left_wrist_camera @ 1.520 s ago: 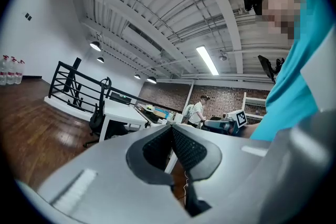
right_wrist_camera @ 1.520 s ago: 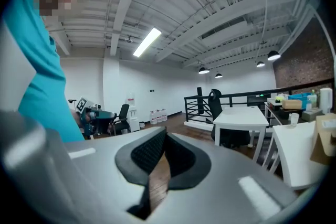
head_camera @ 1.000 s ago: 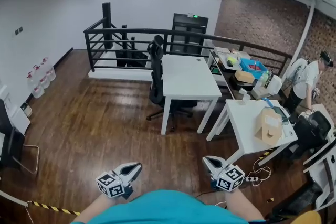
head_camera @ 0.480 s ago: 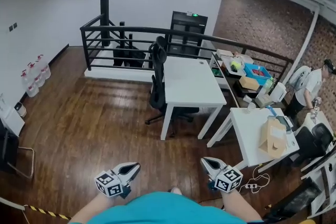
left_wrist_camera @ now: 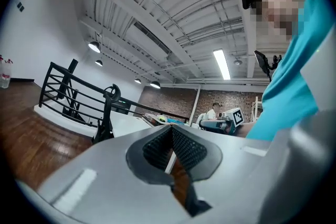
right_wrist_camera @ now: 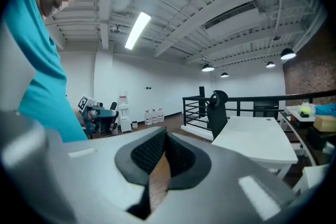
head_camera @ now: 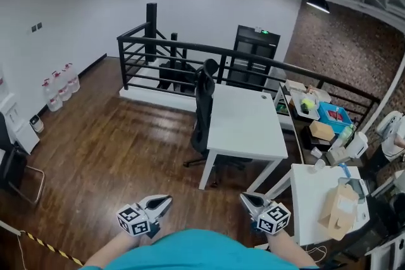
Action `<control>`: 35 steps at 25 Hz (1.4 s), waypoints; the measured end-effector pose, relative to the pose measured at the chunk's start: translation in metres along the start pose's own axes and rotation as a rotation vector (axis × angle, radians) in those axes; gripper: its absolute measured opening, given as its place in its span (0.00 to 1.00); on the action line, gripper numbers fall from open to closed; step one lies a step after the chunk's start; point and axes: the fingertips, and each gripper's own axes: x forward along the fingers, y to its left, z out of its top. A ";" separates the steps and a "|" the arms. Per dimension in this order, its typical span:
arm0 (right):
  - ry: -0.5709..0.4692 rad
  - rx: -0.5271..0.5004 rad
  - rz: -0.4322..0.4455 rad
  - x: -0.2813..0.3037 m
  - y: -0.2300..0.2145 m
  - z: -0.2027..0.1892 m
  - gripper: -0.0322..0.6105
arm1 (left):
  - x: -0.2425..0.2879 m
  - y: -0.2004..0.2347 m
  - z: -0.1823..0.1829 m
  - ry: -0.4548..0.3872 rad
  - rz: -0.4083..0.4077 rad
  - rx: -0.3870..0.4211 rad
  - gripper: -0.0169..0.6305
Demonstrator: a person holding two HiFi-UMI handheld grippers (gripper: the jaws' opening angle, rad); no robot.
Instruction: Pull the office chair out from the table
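Observation:
A black office chair (head_camera: 203, 107) stands pushed in at the left long side of a white table (head_camera: 248, 123), well ahead of me across the wooden floor. The same chair (left_wrist_camera: 108, 115) shows small in the left gripper view, and the chair (right_wrist_camera: 217, 110) beside the table (right_wrist_camera: 257, 140) in the right gripper view. My left gripper (head_camera: 166, 201) and right gripper (head_camera: 243, 198) are held close to my body at the bottom of the head view, both shut with nothing between the pads, far from the chair.
A black railing (head_camera: 183, 60) runs behind the table. A second white table (head_camera: 323, 199) with a cardboard box (head_camera: 339, 212) stands at the right, shelves with bins beyond it. Water bottles (head_camera: 60, 85) line the left wall. A chair frame (head_camera: 19, 174) sits at far left.
The whole scene has shifted: the chair and table look nearer and more central, as I walked forward. Both grippers stayed shut and in the same pose by my body.

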 end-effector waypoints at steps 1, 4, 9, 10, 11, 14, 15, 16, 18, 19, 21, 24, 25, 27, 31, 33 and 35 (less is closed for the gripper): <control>-0.001 -0.006 0.018 0.004 -0.019 -0.002 0.05 | 0.017 0.008 -0.003 -0.002 0.013 0.008 0.05; -0.005 -0.003 0.056 0.009 -0.075 -0.008 0.05 | 0.068 0.019 -0.011 -0.017 0.040 0.011 0.05; -0.012 -0.006 0.070 0.041 -0.119 -0.003 0.05 | 0.098 0.056 -0.010 -0.002 0.059 -0.003 0.05; -0.014 -0.005 0.068 0.048 -0.125 -0.005 0.05 | 0.102 0.066 -0.009 0.001 0.058 -0.001 0.05; -0.016 -0.003 0.062 0.055 -0.133 -0.007 0.05 | 0.107 0.076 -0.009 0.001 0.052 0.003 0.05; -0.010 -0.009 0.036 0.077 -0.160 -0.010 0.05 | 0.130 0.108 -0.009 -0.005 0.023 -0.015 0.05; -0.008 -0.012 0.024 0.086 -0.167 -0.011 0.05 | 0.137 0.119 -0.009 -0.005 0.008 -0.021 0.05; -0.007 -0.017 0.010 0.095 -0.173 -0.010 0.05 | 0.142 0.132 -0.008 -0.004 -0.011 -0.023 0.05; -0.010 -0.030 -0.024 0.116 -0.184 -0.008 0.05 | 0.151 0.160 -0.004 -0.007 -0.052 -0.015 0.05; -0.013 -0.035 -0.044 0.127 -0.189 -0.007 0.05 | 0.154 0.177 -0.003 -0.010 -0.072 -0.010 0.05; -0.019 -0.036 -0.088 0.148 -0.202 -0.007 0.05 | 0.162 0.212 -0.002 -0.009 -0.104 -0.019 0.05; -0.016 -0.043 -0.152 0.176 -0.223 -0.010 0.05 | 0.179 0.260 -0.001 0.011 -0.166 -0.019 0.05; -0.013 -0.046 -0.175 0.184 -0.232 -0.011 0.05 | 0.187 0.275 0.000 0.016 -0.188 -0.019 0.05; -0.026 -0.028 -0.224 0.202 -0.250 -0.014 0.05 | 0.200 0.306 0.003 0.023 -0.225 -0.031 0.05; -0.021 -0.031 -0.267 0.242 -0.280 -0.008 0.05 | 0.233 0.366 0.013 0.041 -0.259 -0.044 0.05; -0.003 -0.040 -0.269 0.251 -0.297 -0.012 0.05 | 0.255 0.383 0.010 0.050 -0.262 -0.052 0.05; -0.001 -0.032 -0.271 0.258 -0.317 -0.019 0.05 | 0.273 0.394 0.004 0.058 -0.264 -0.052 0.05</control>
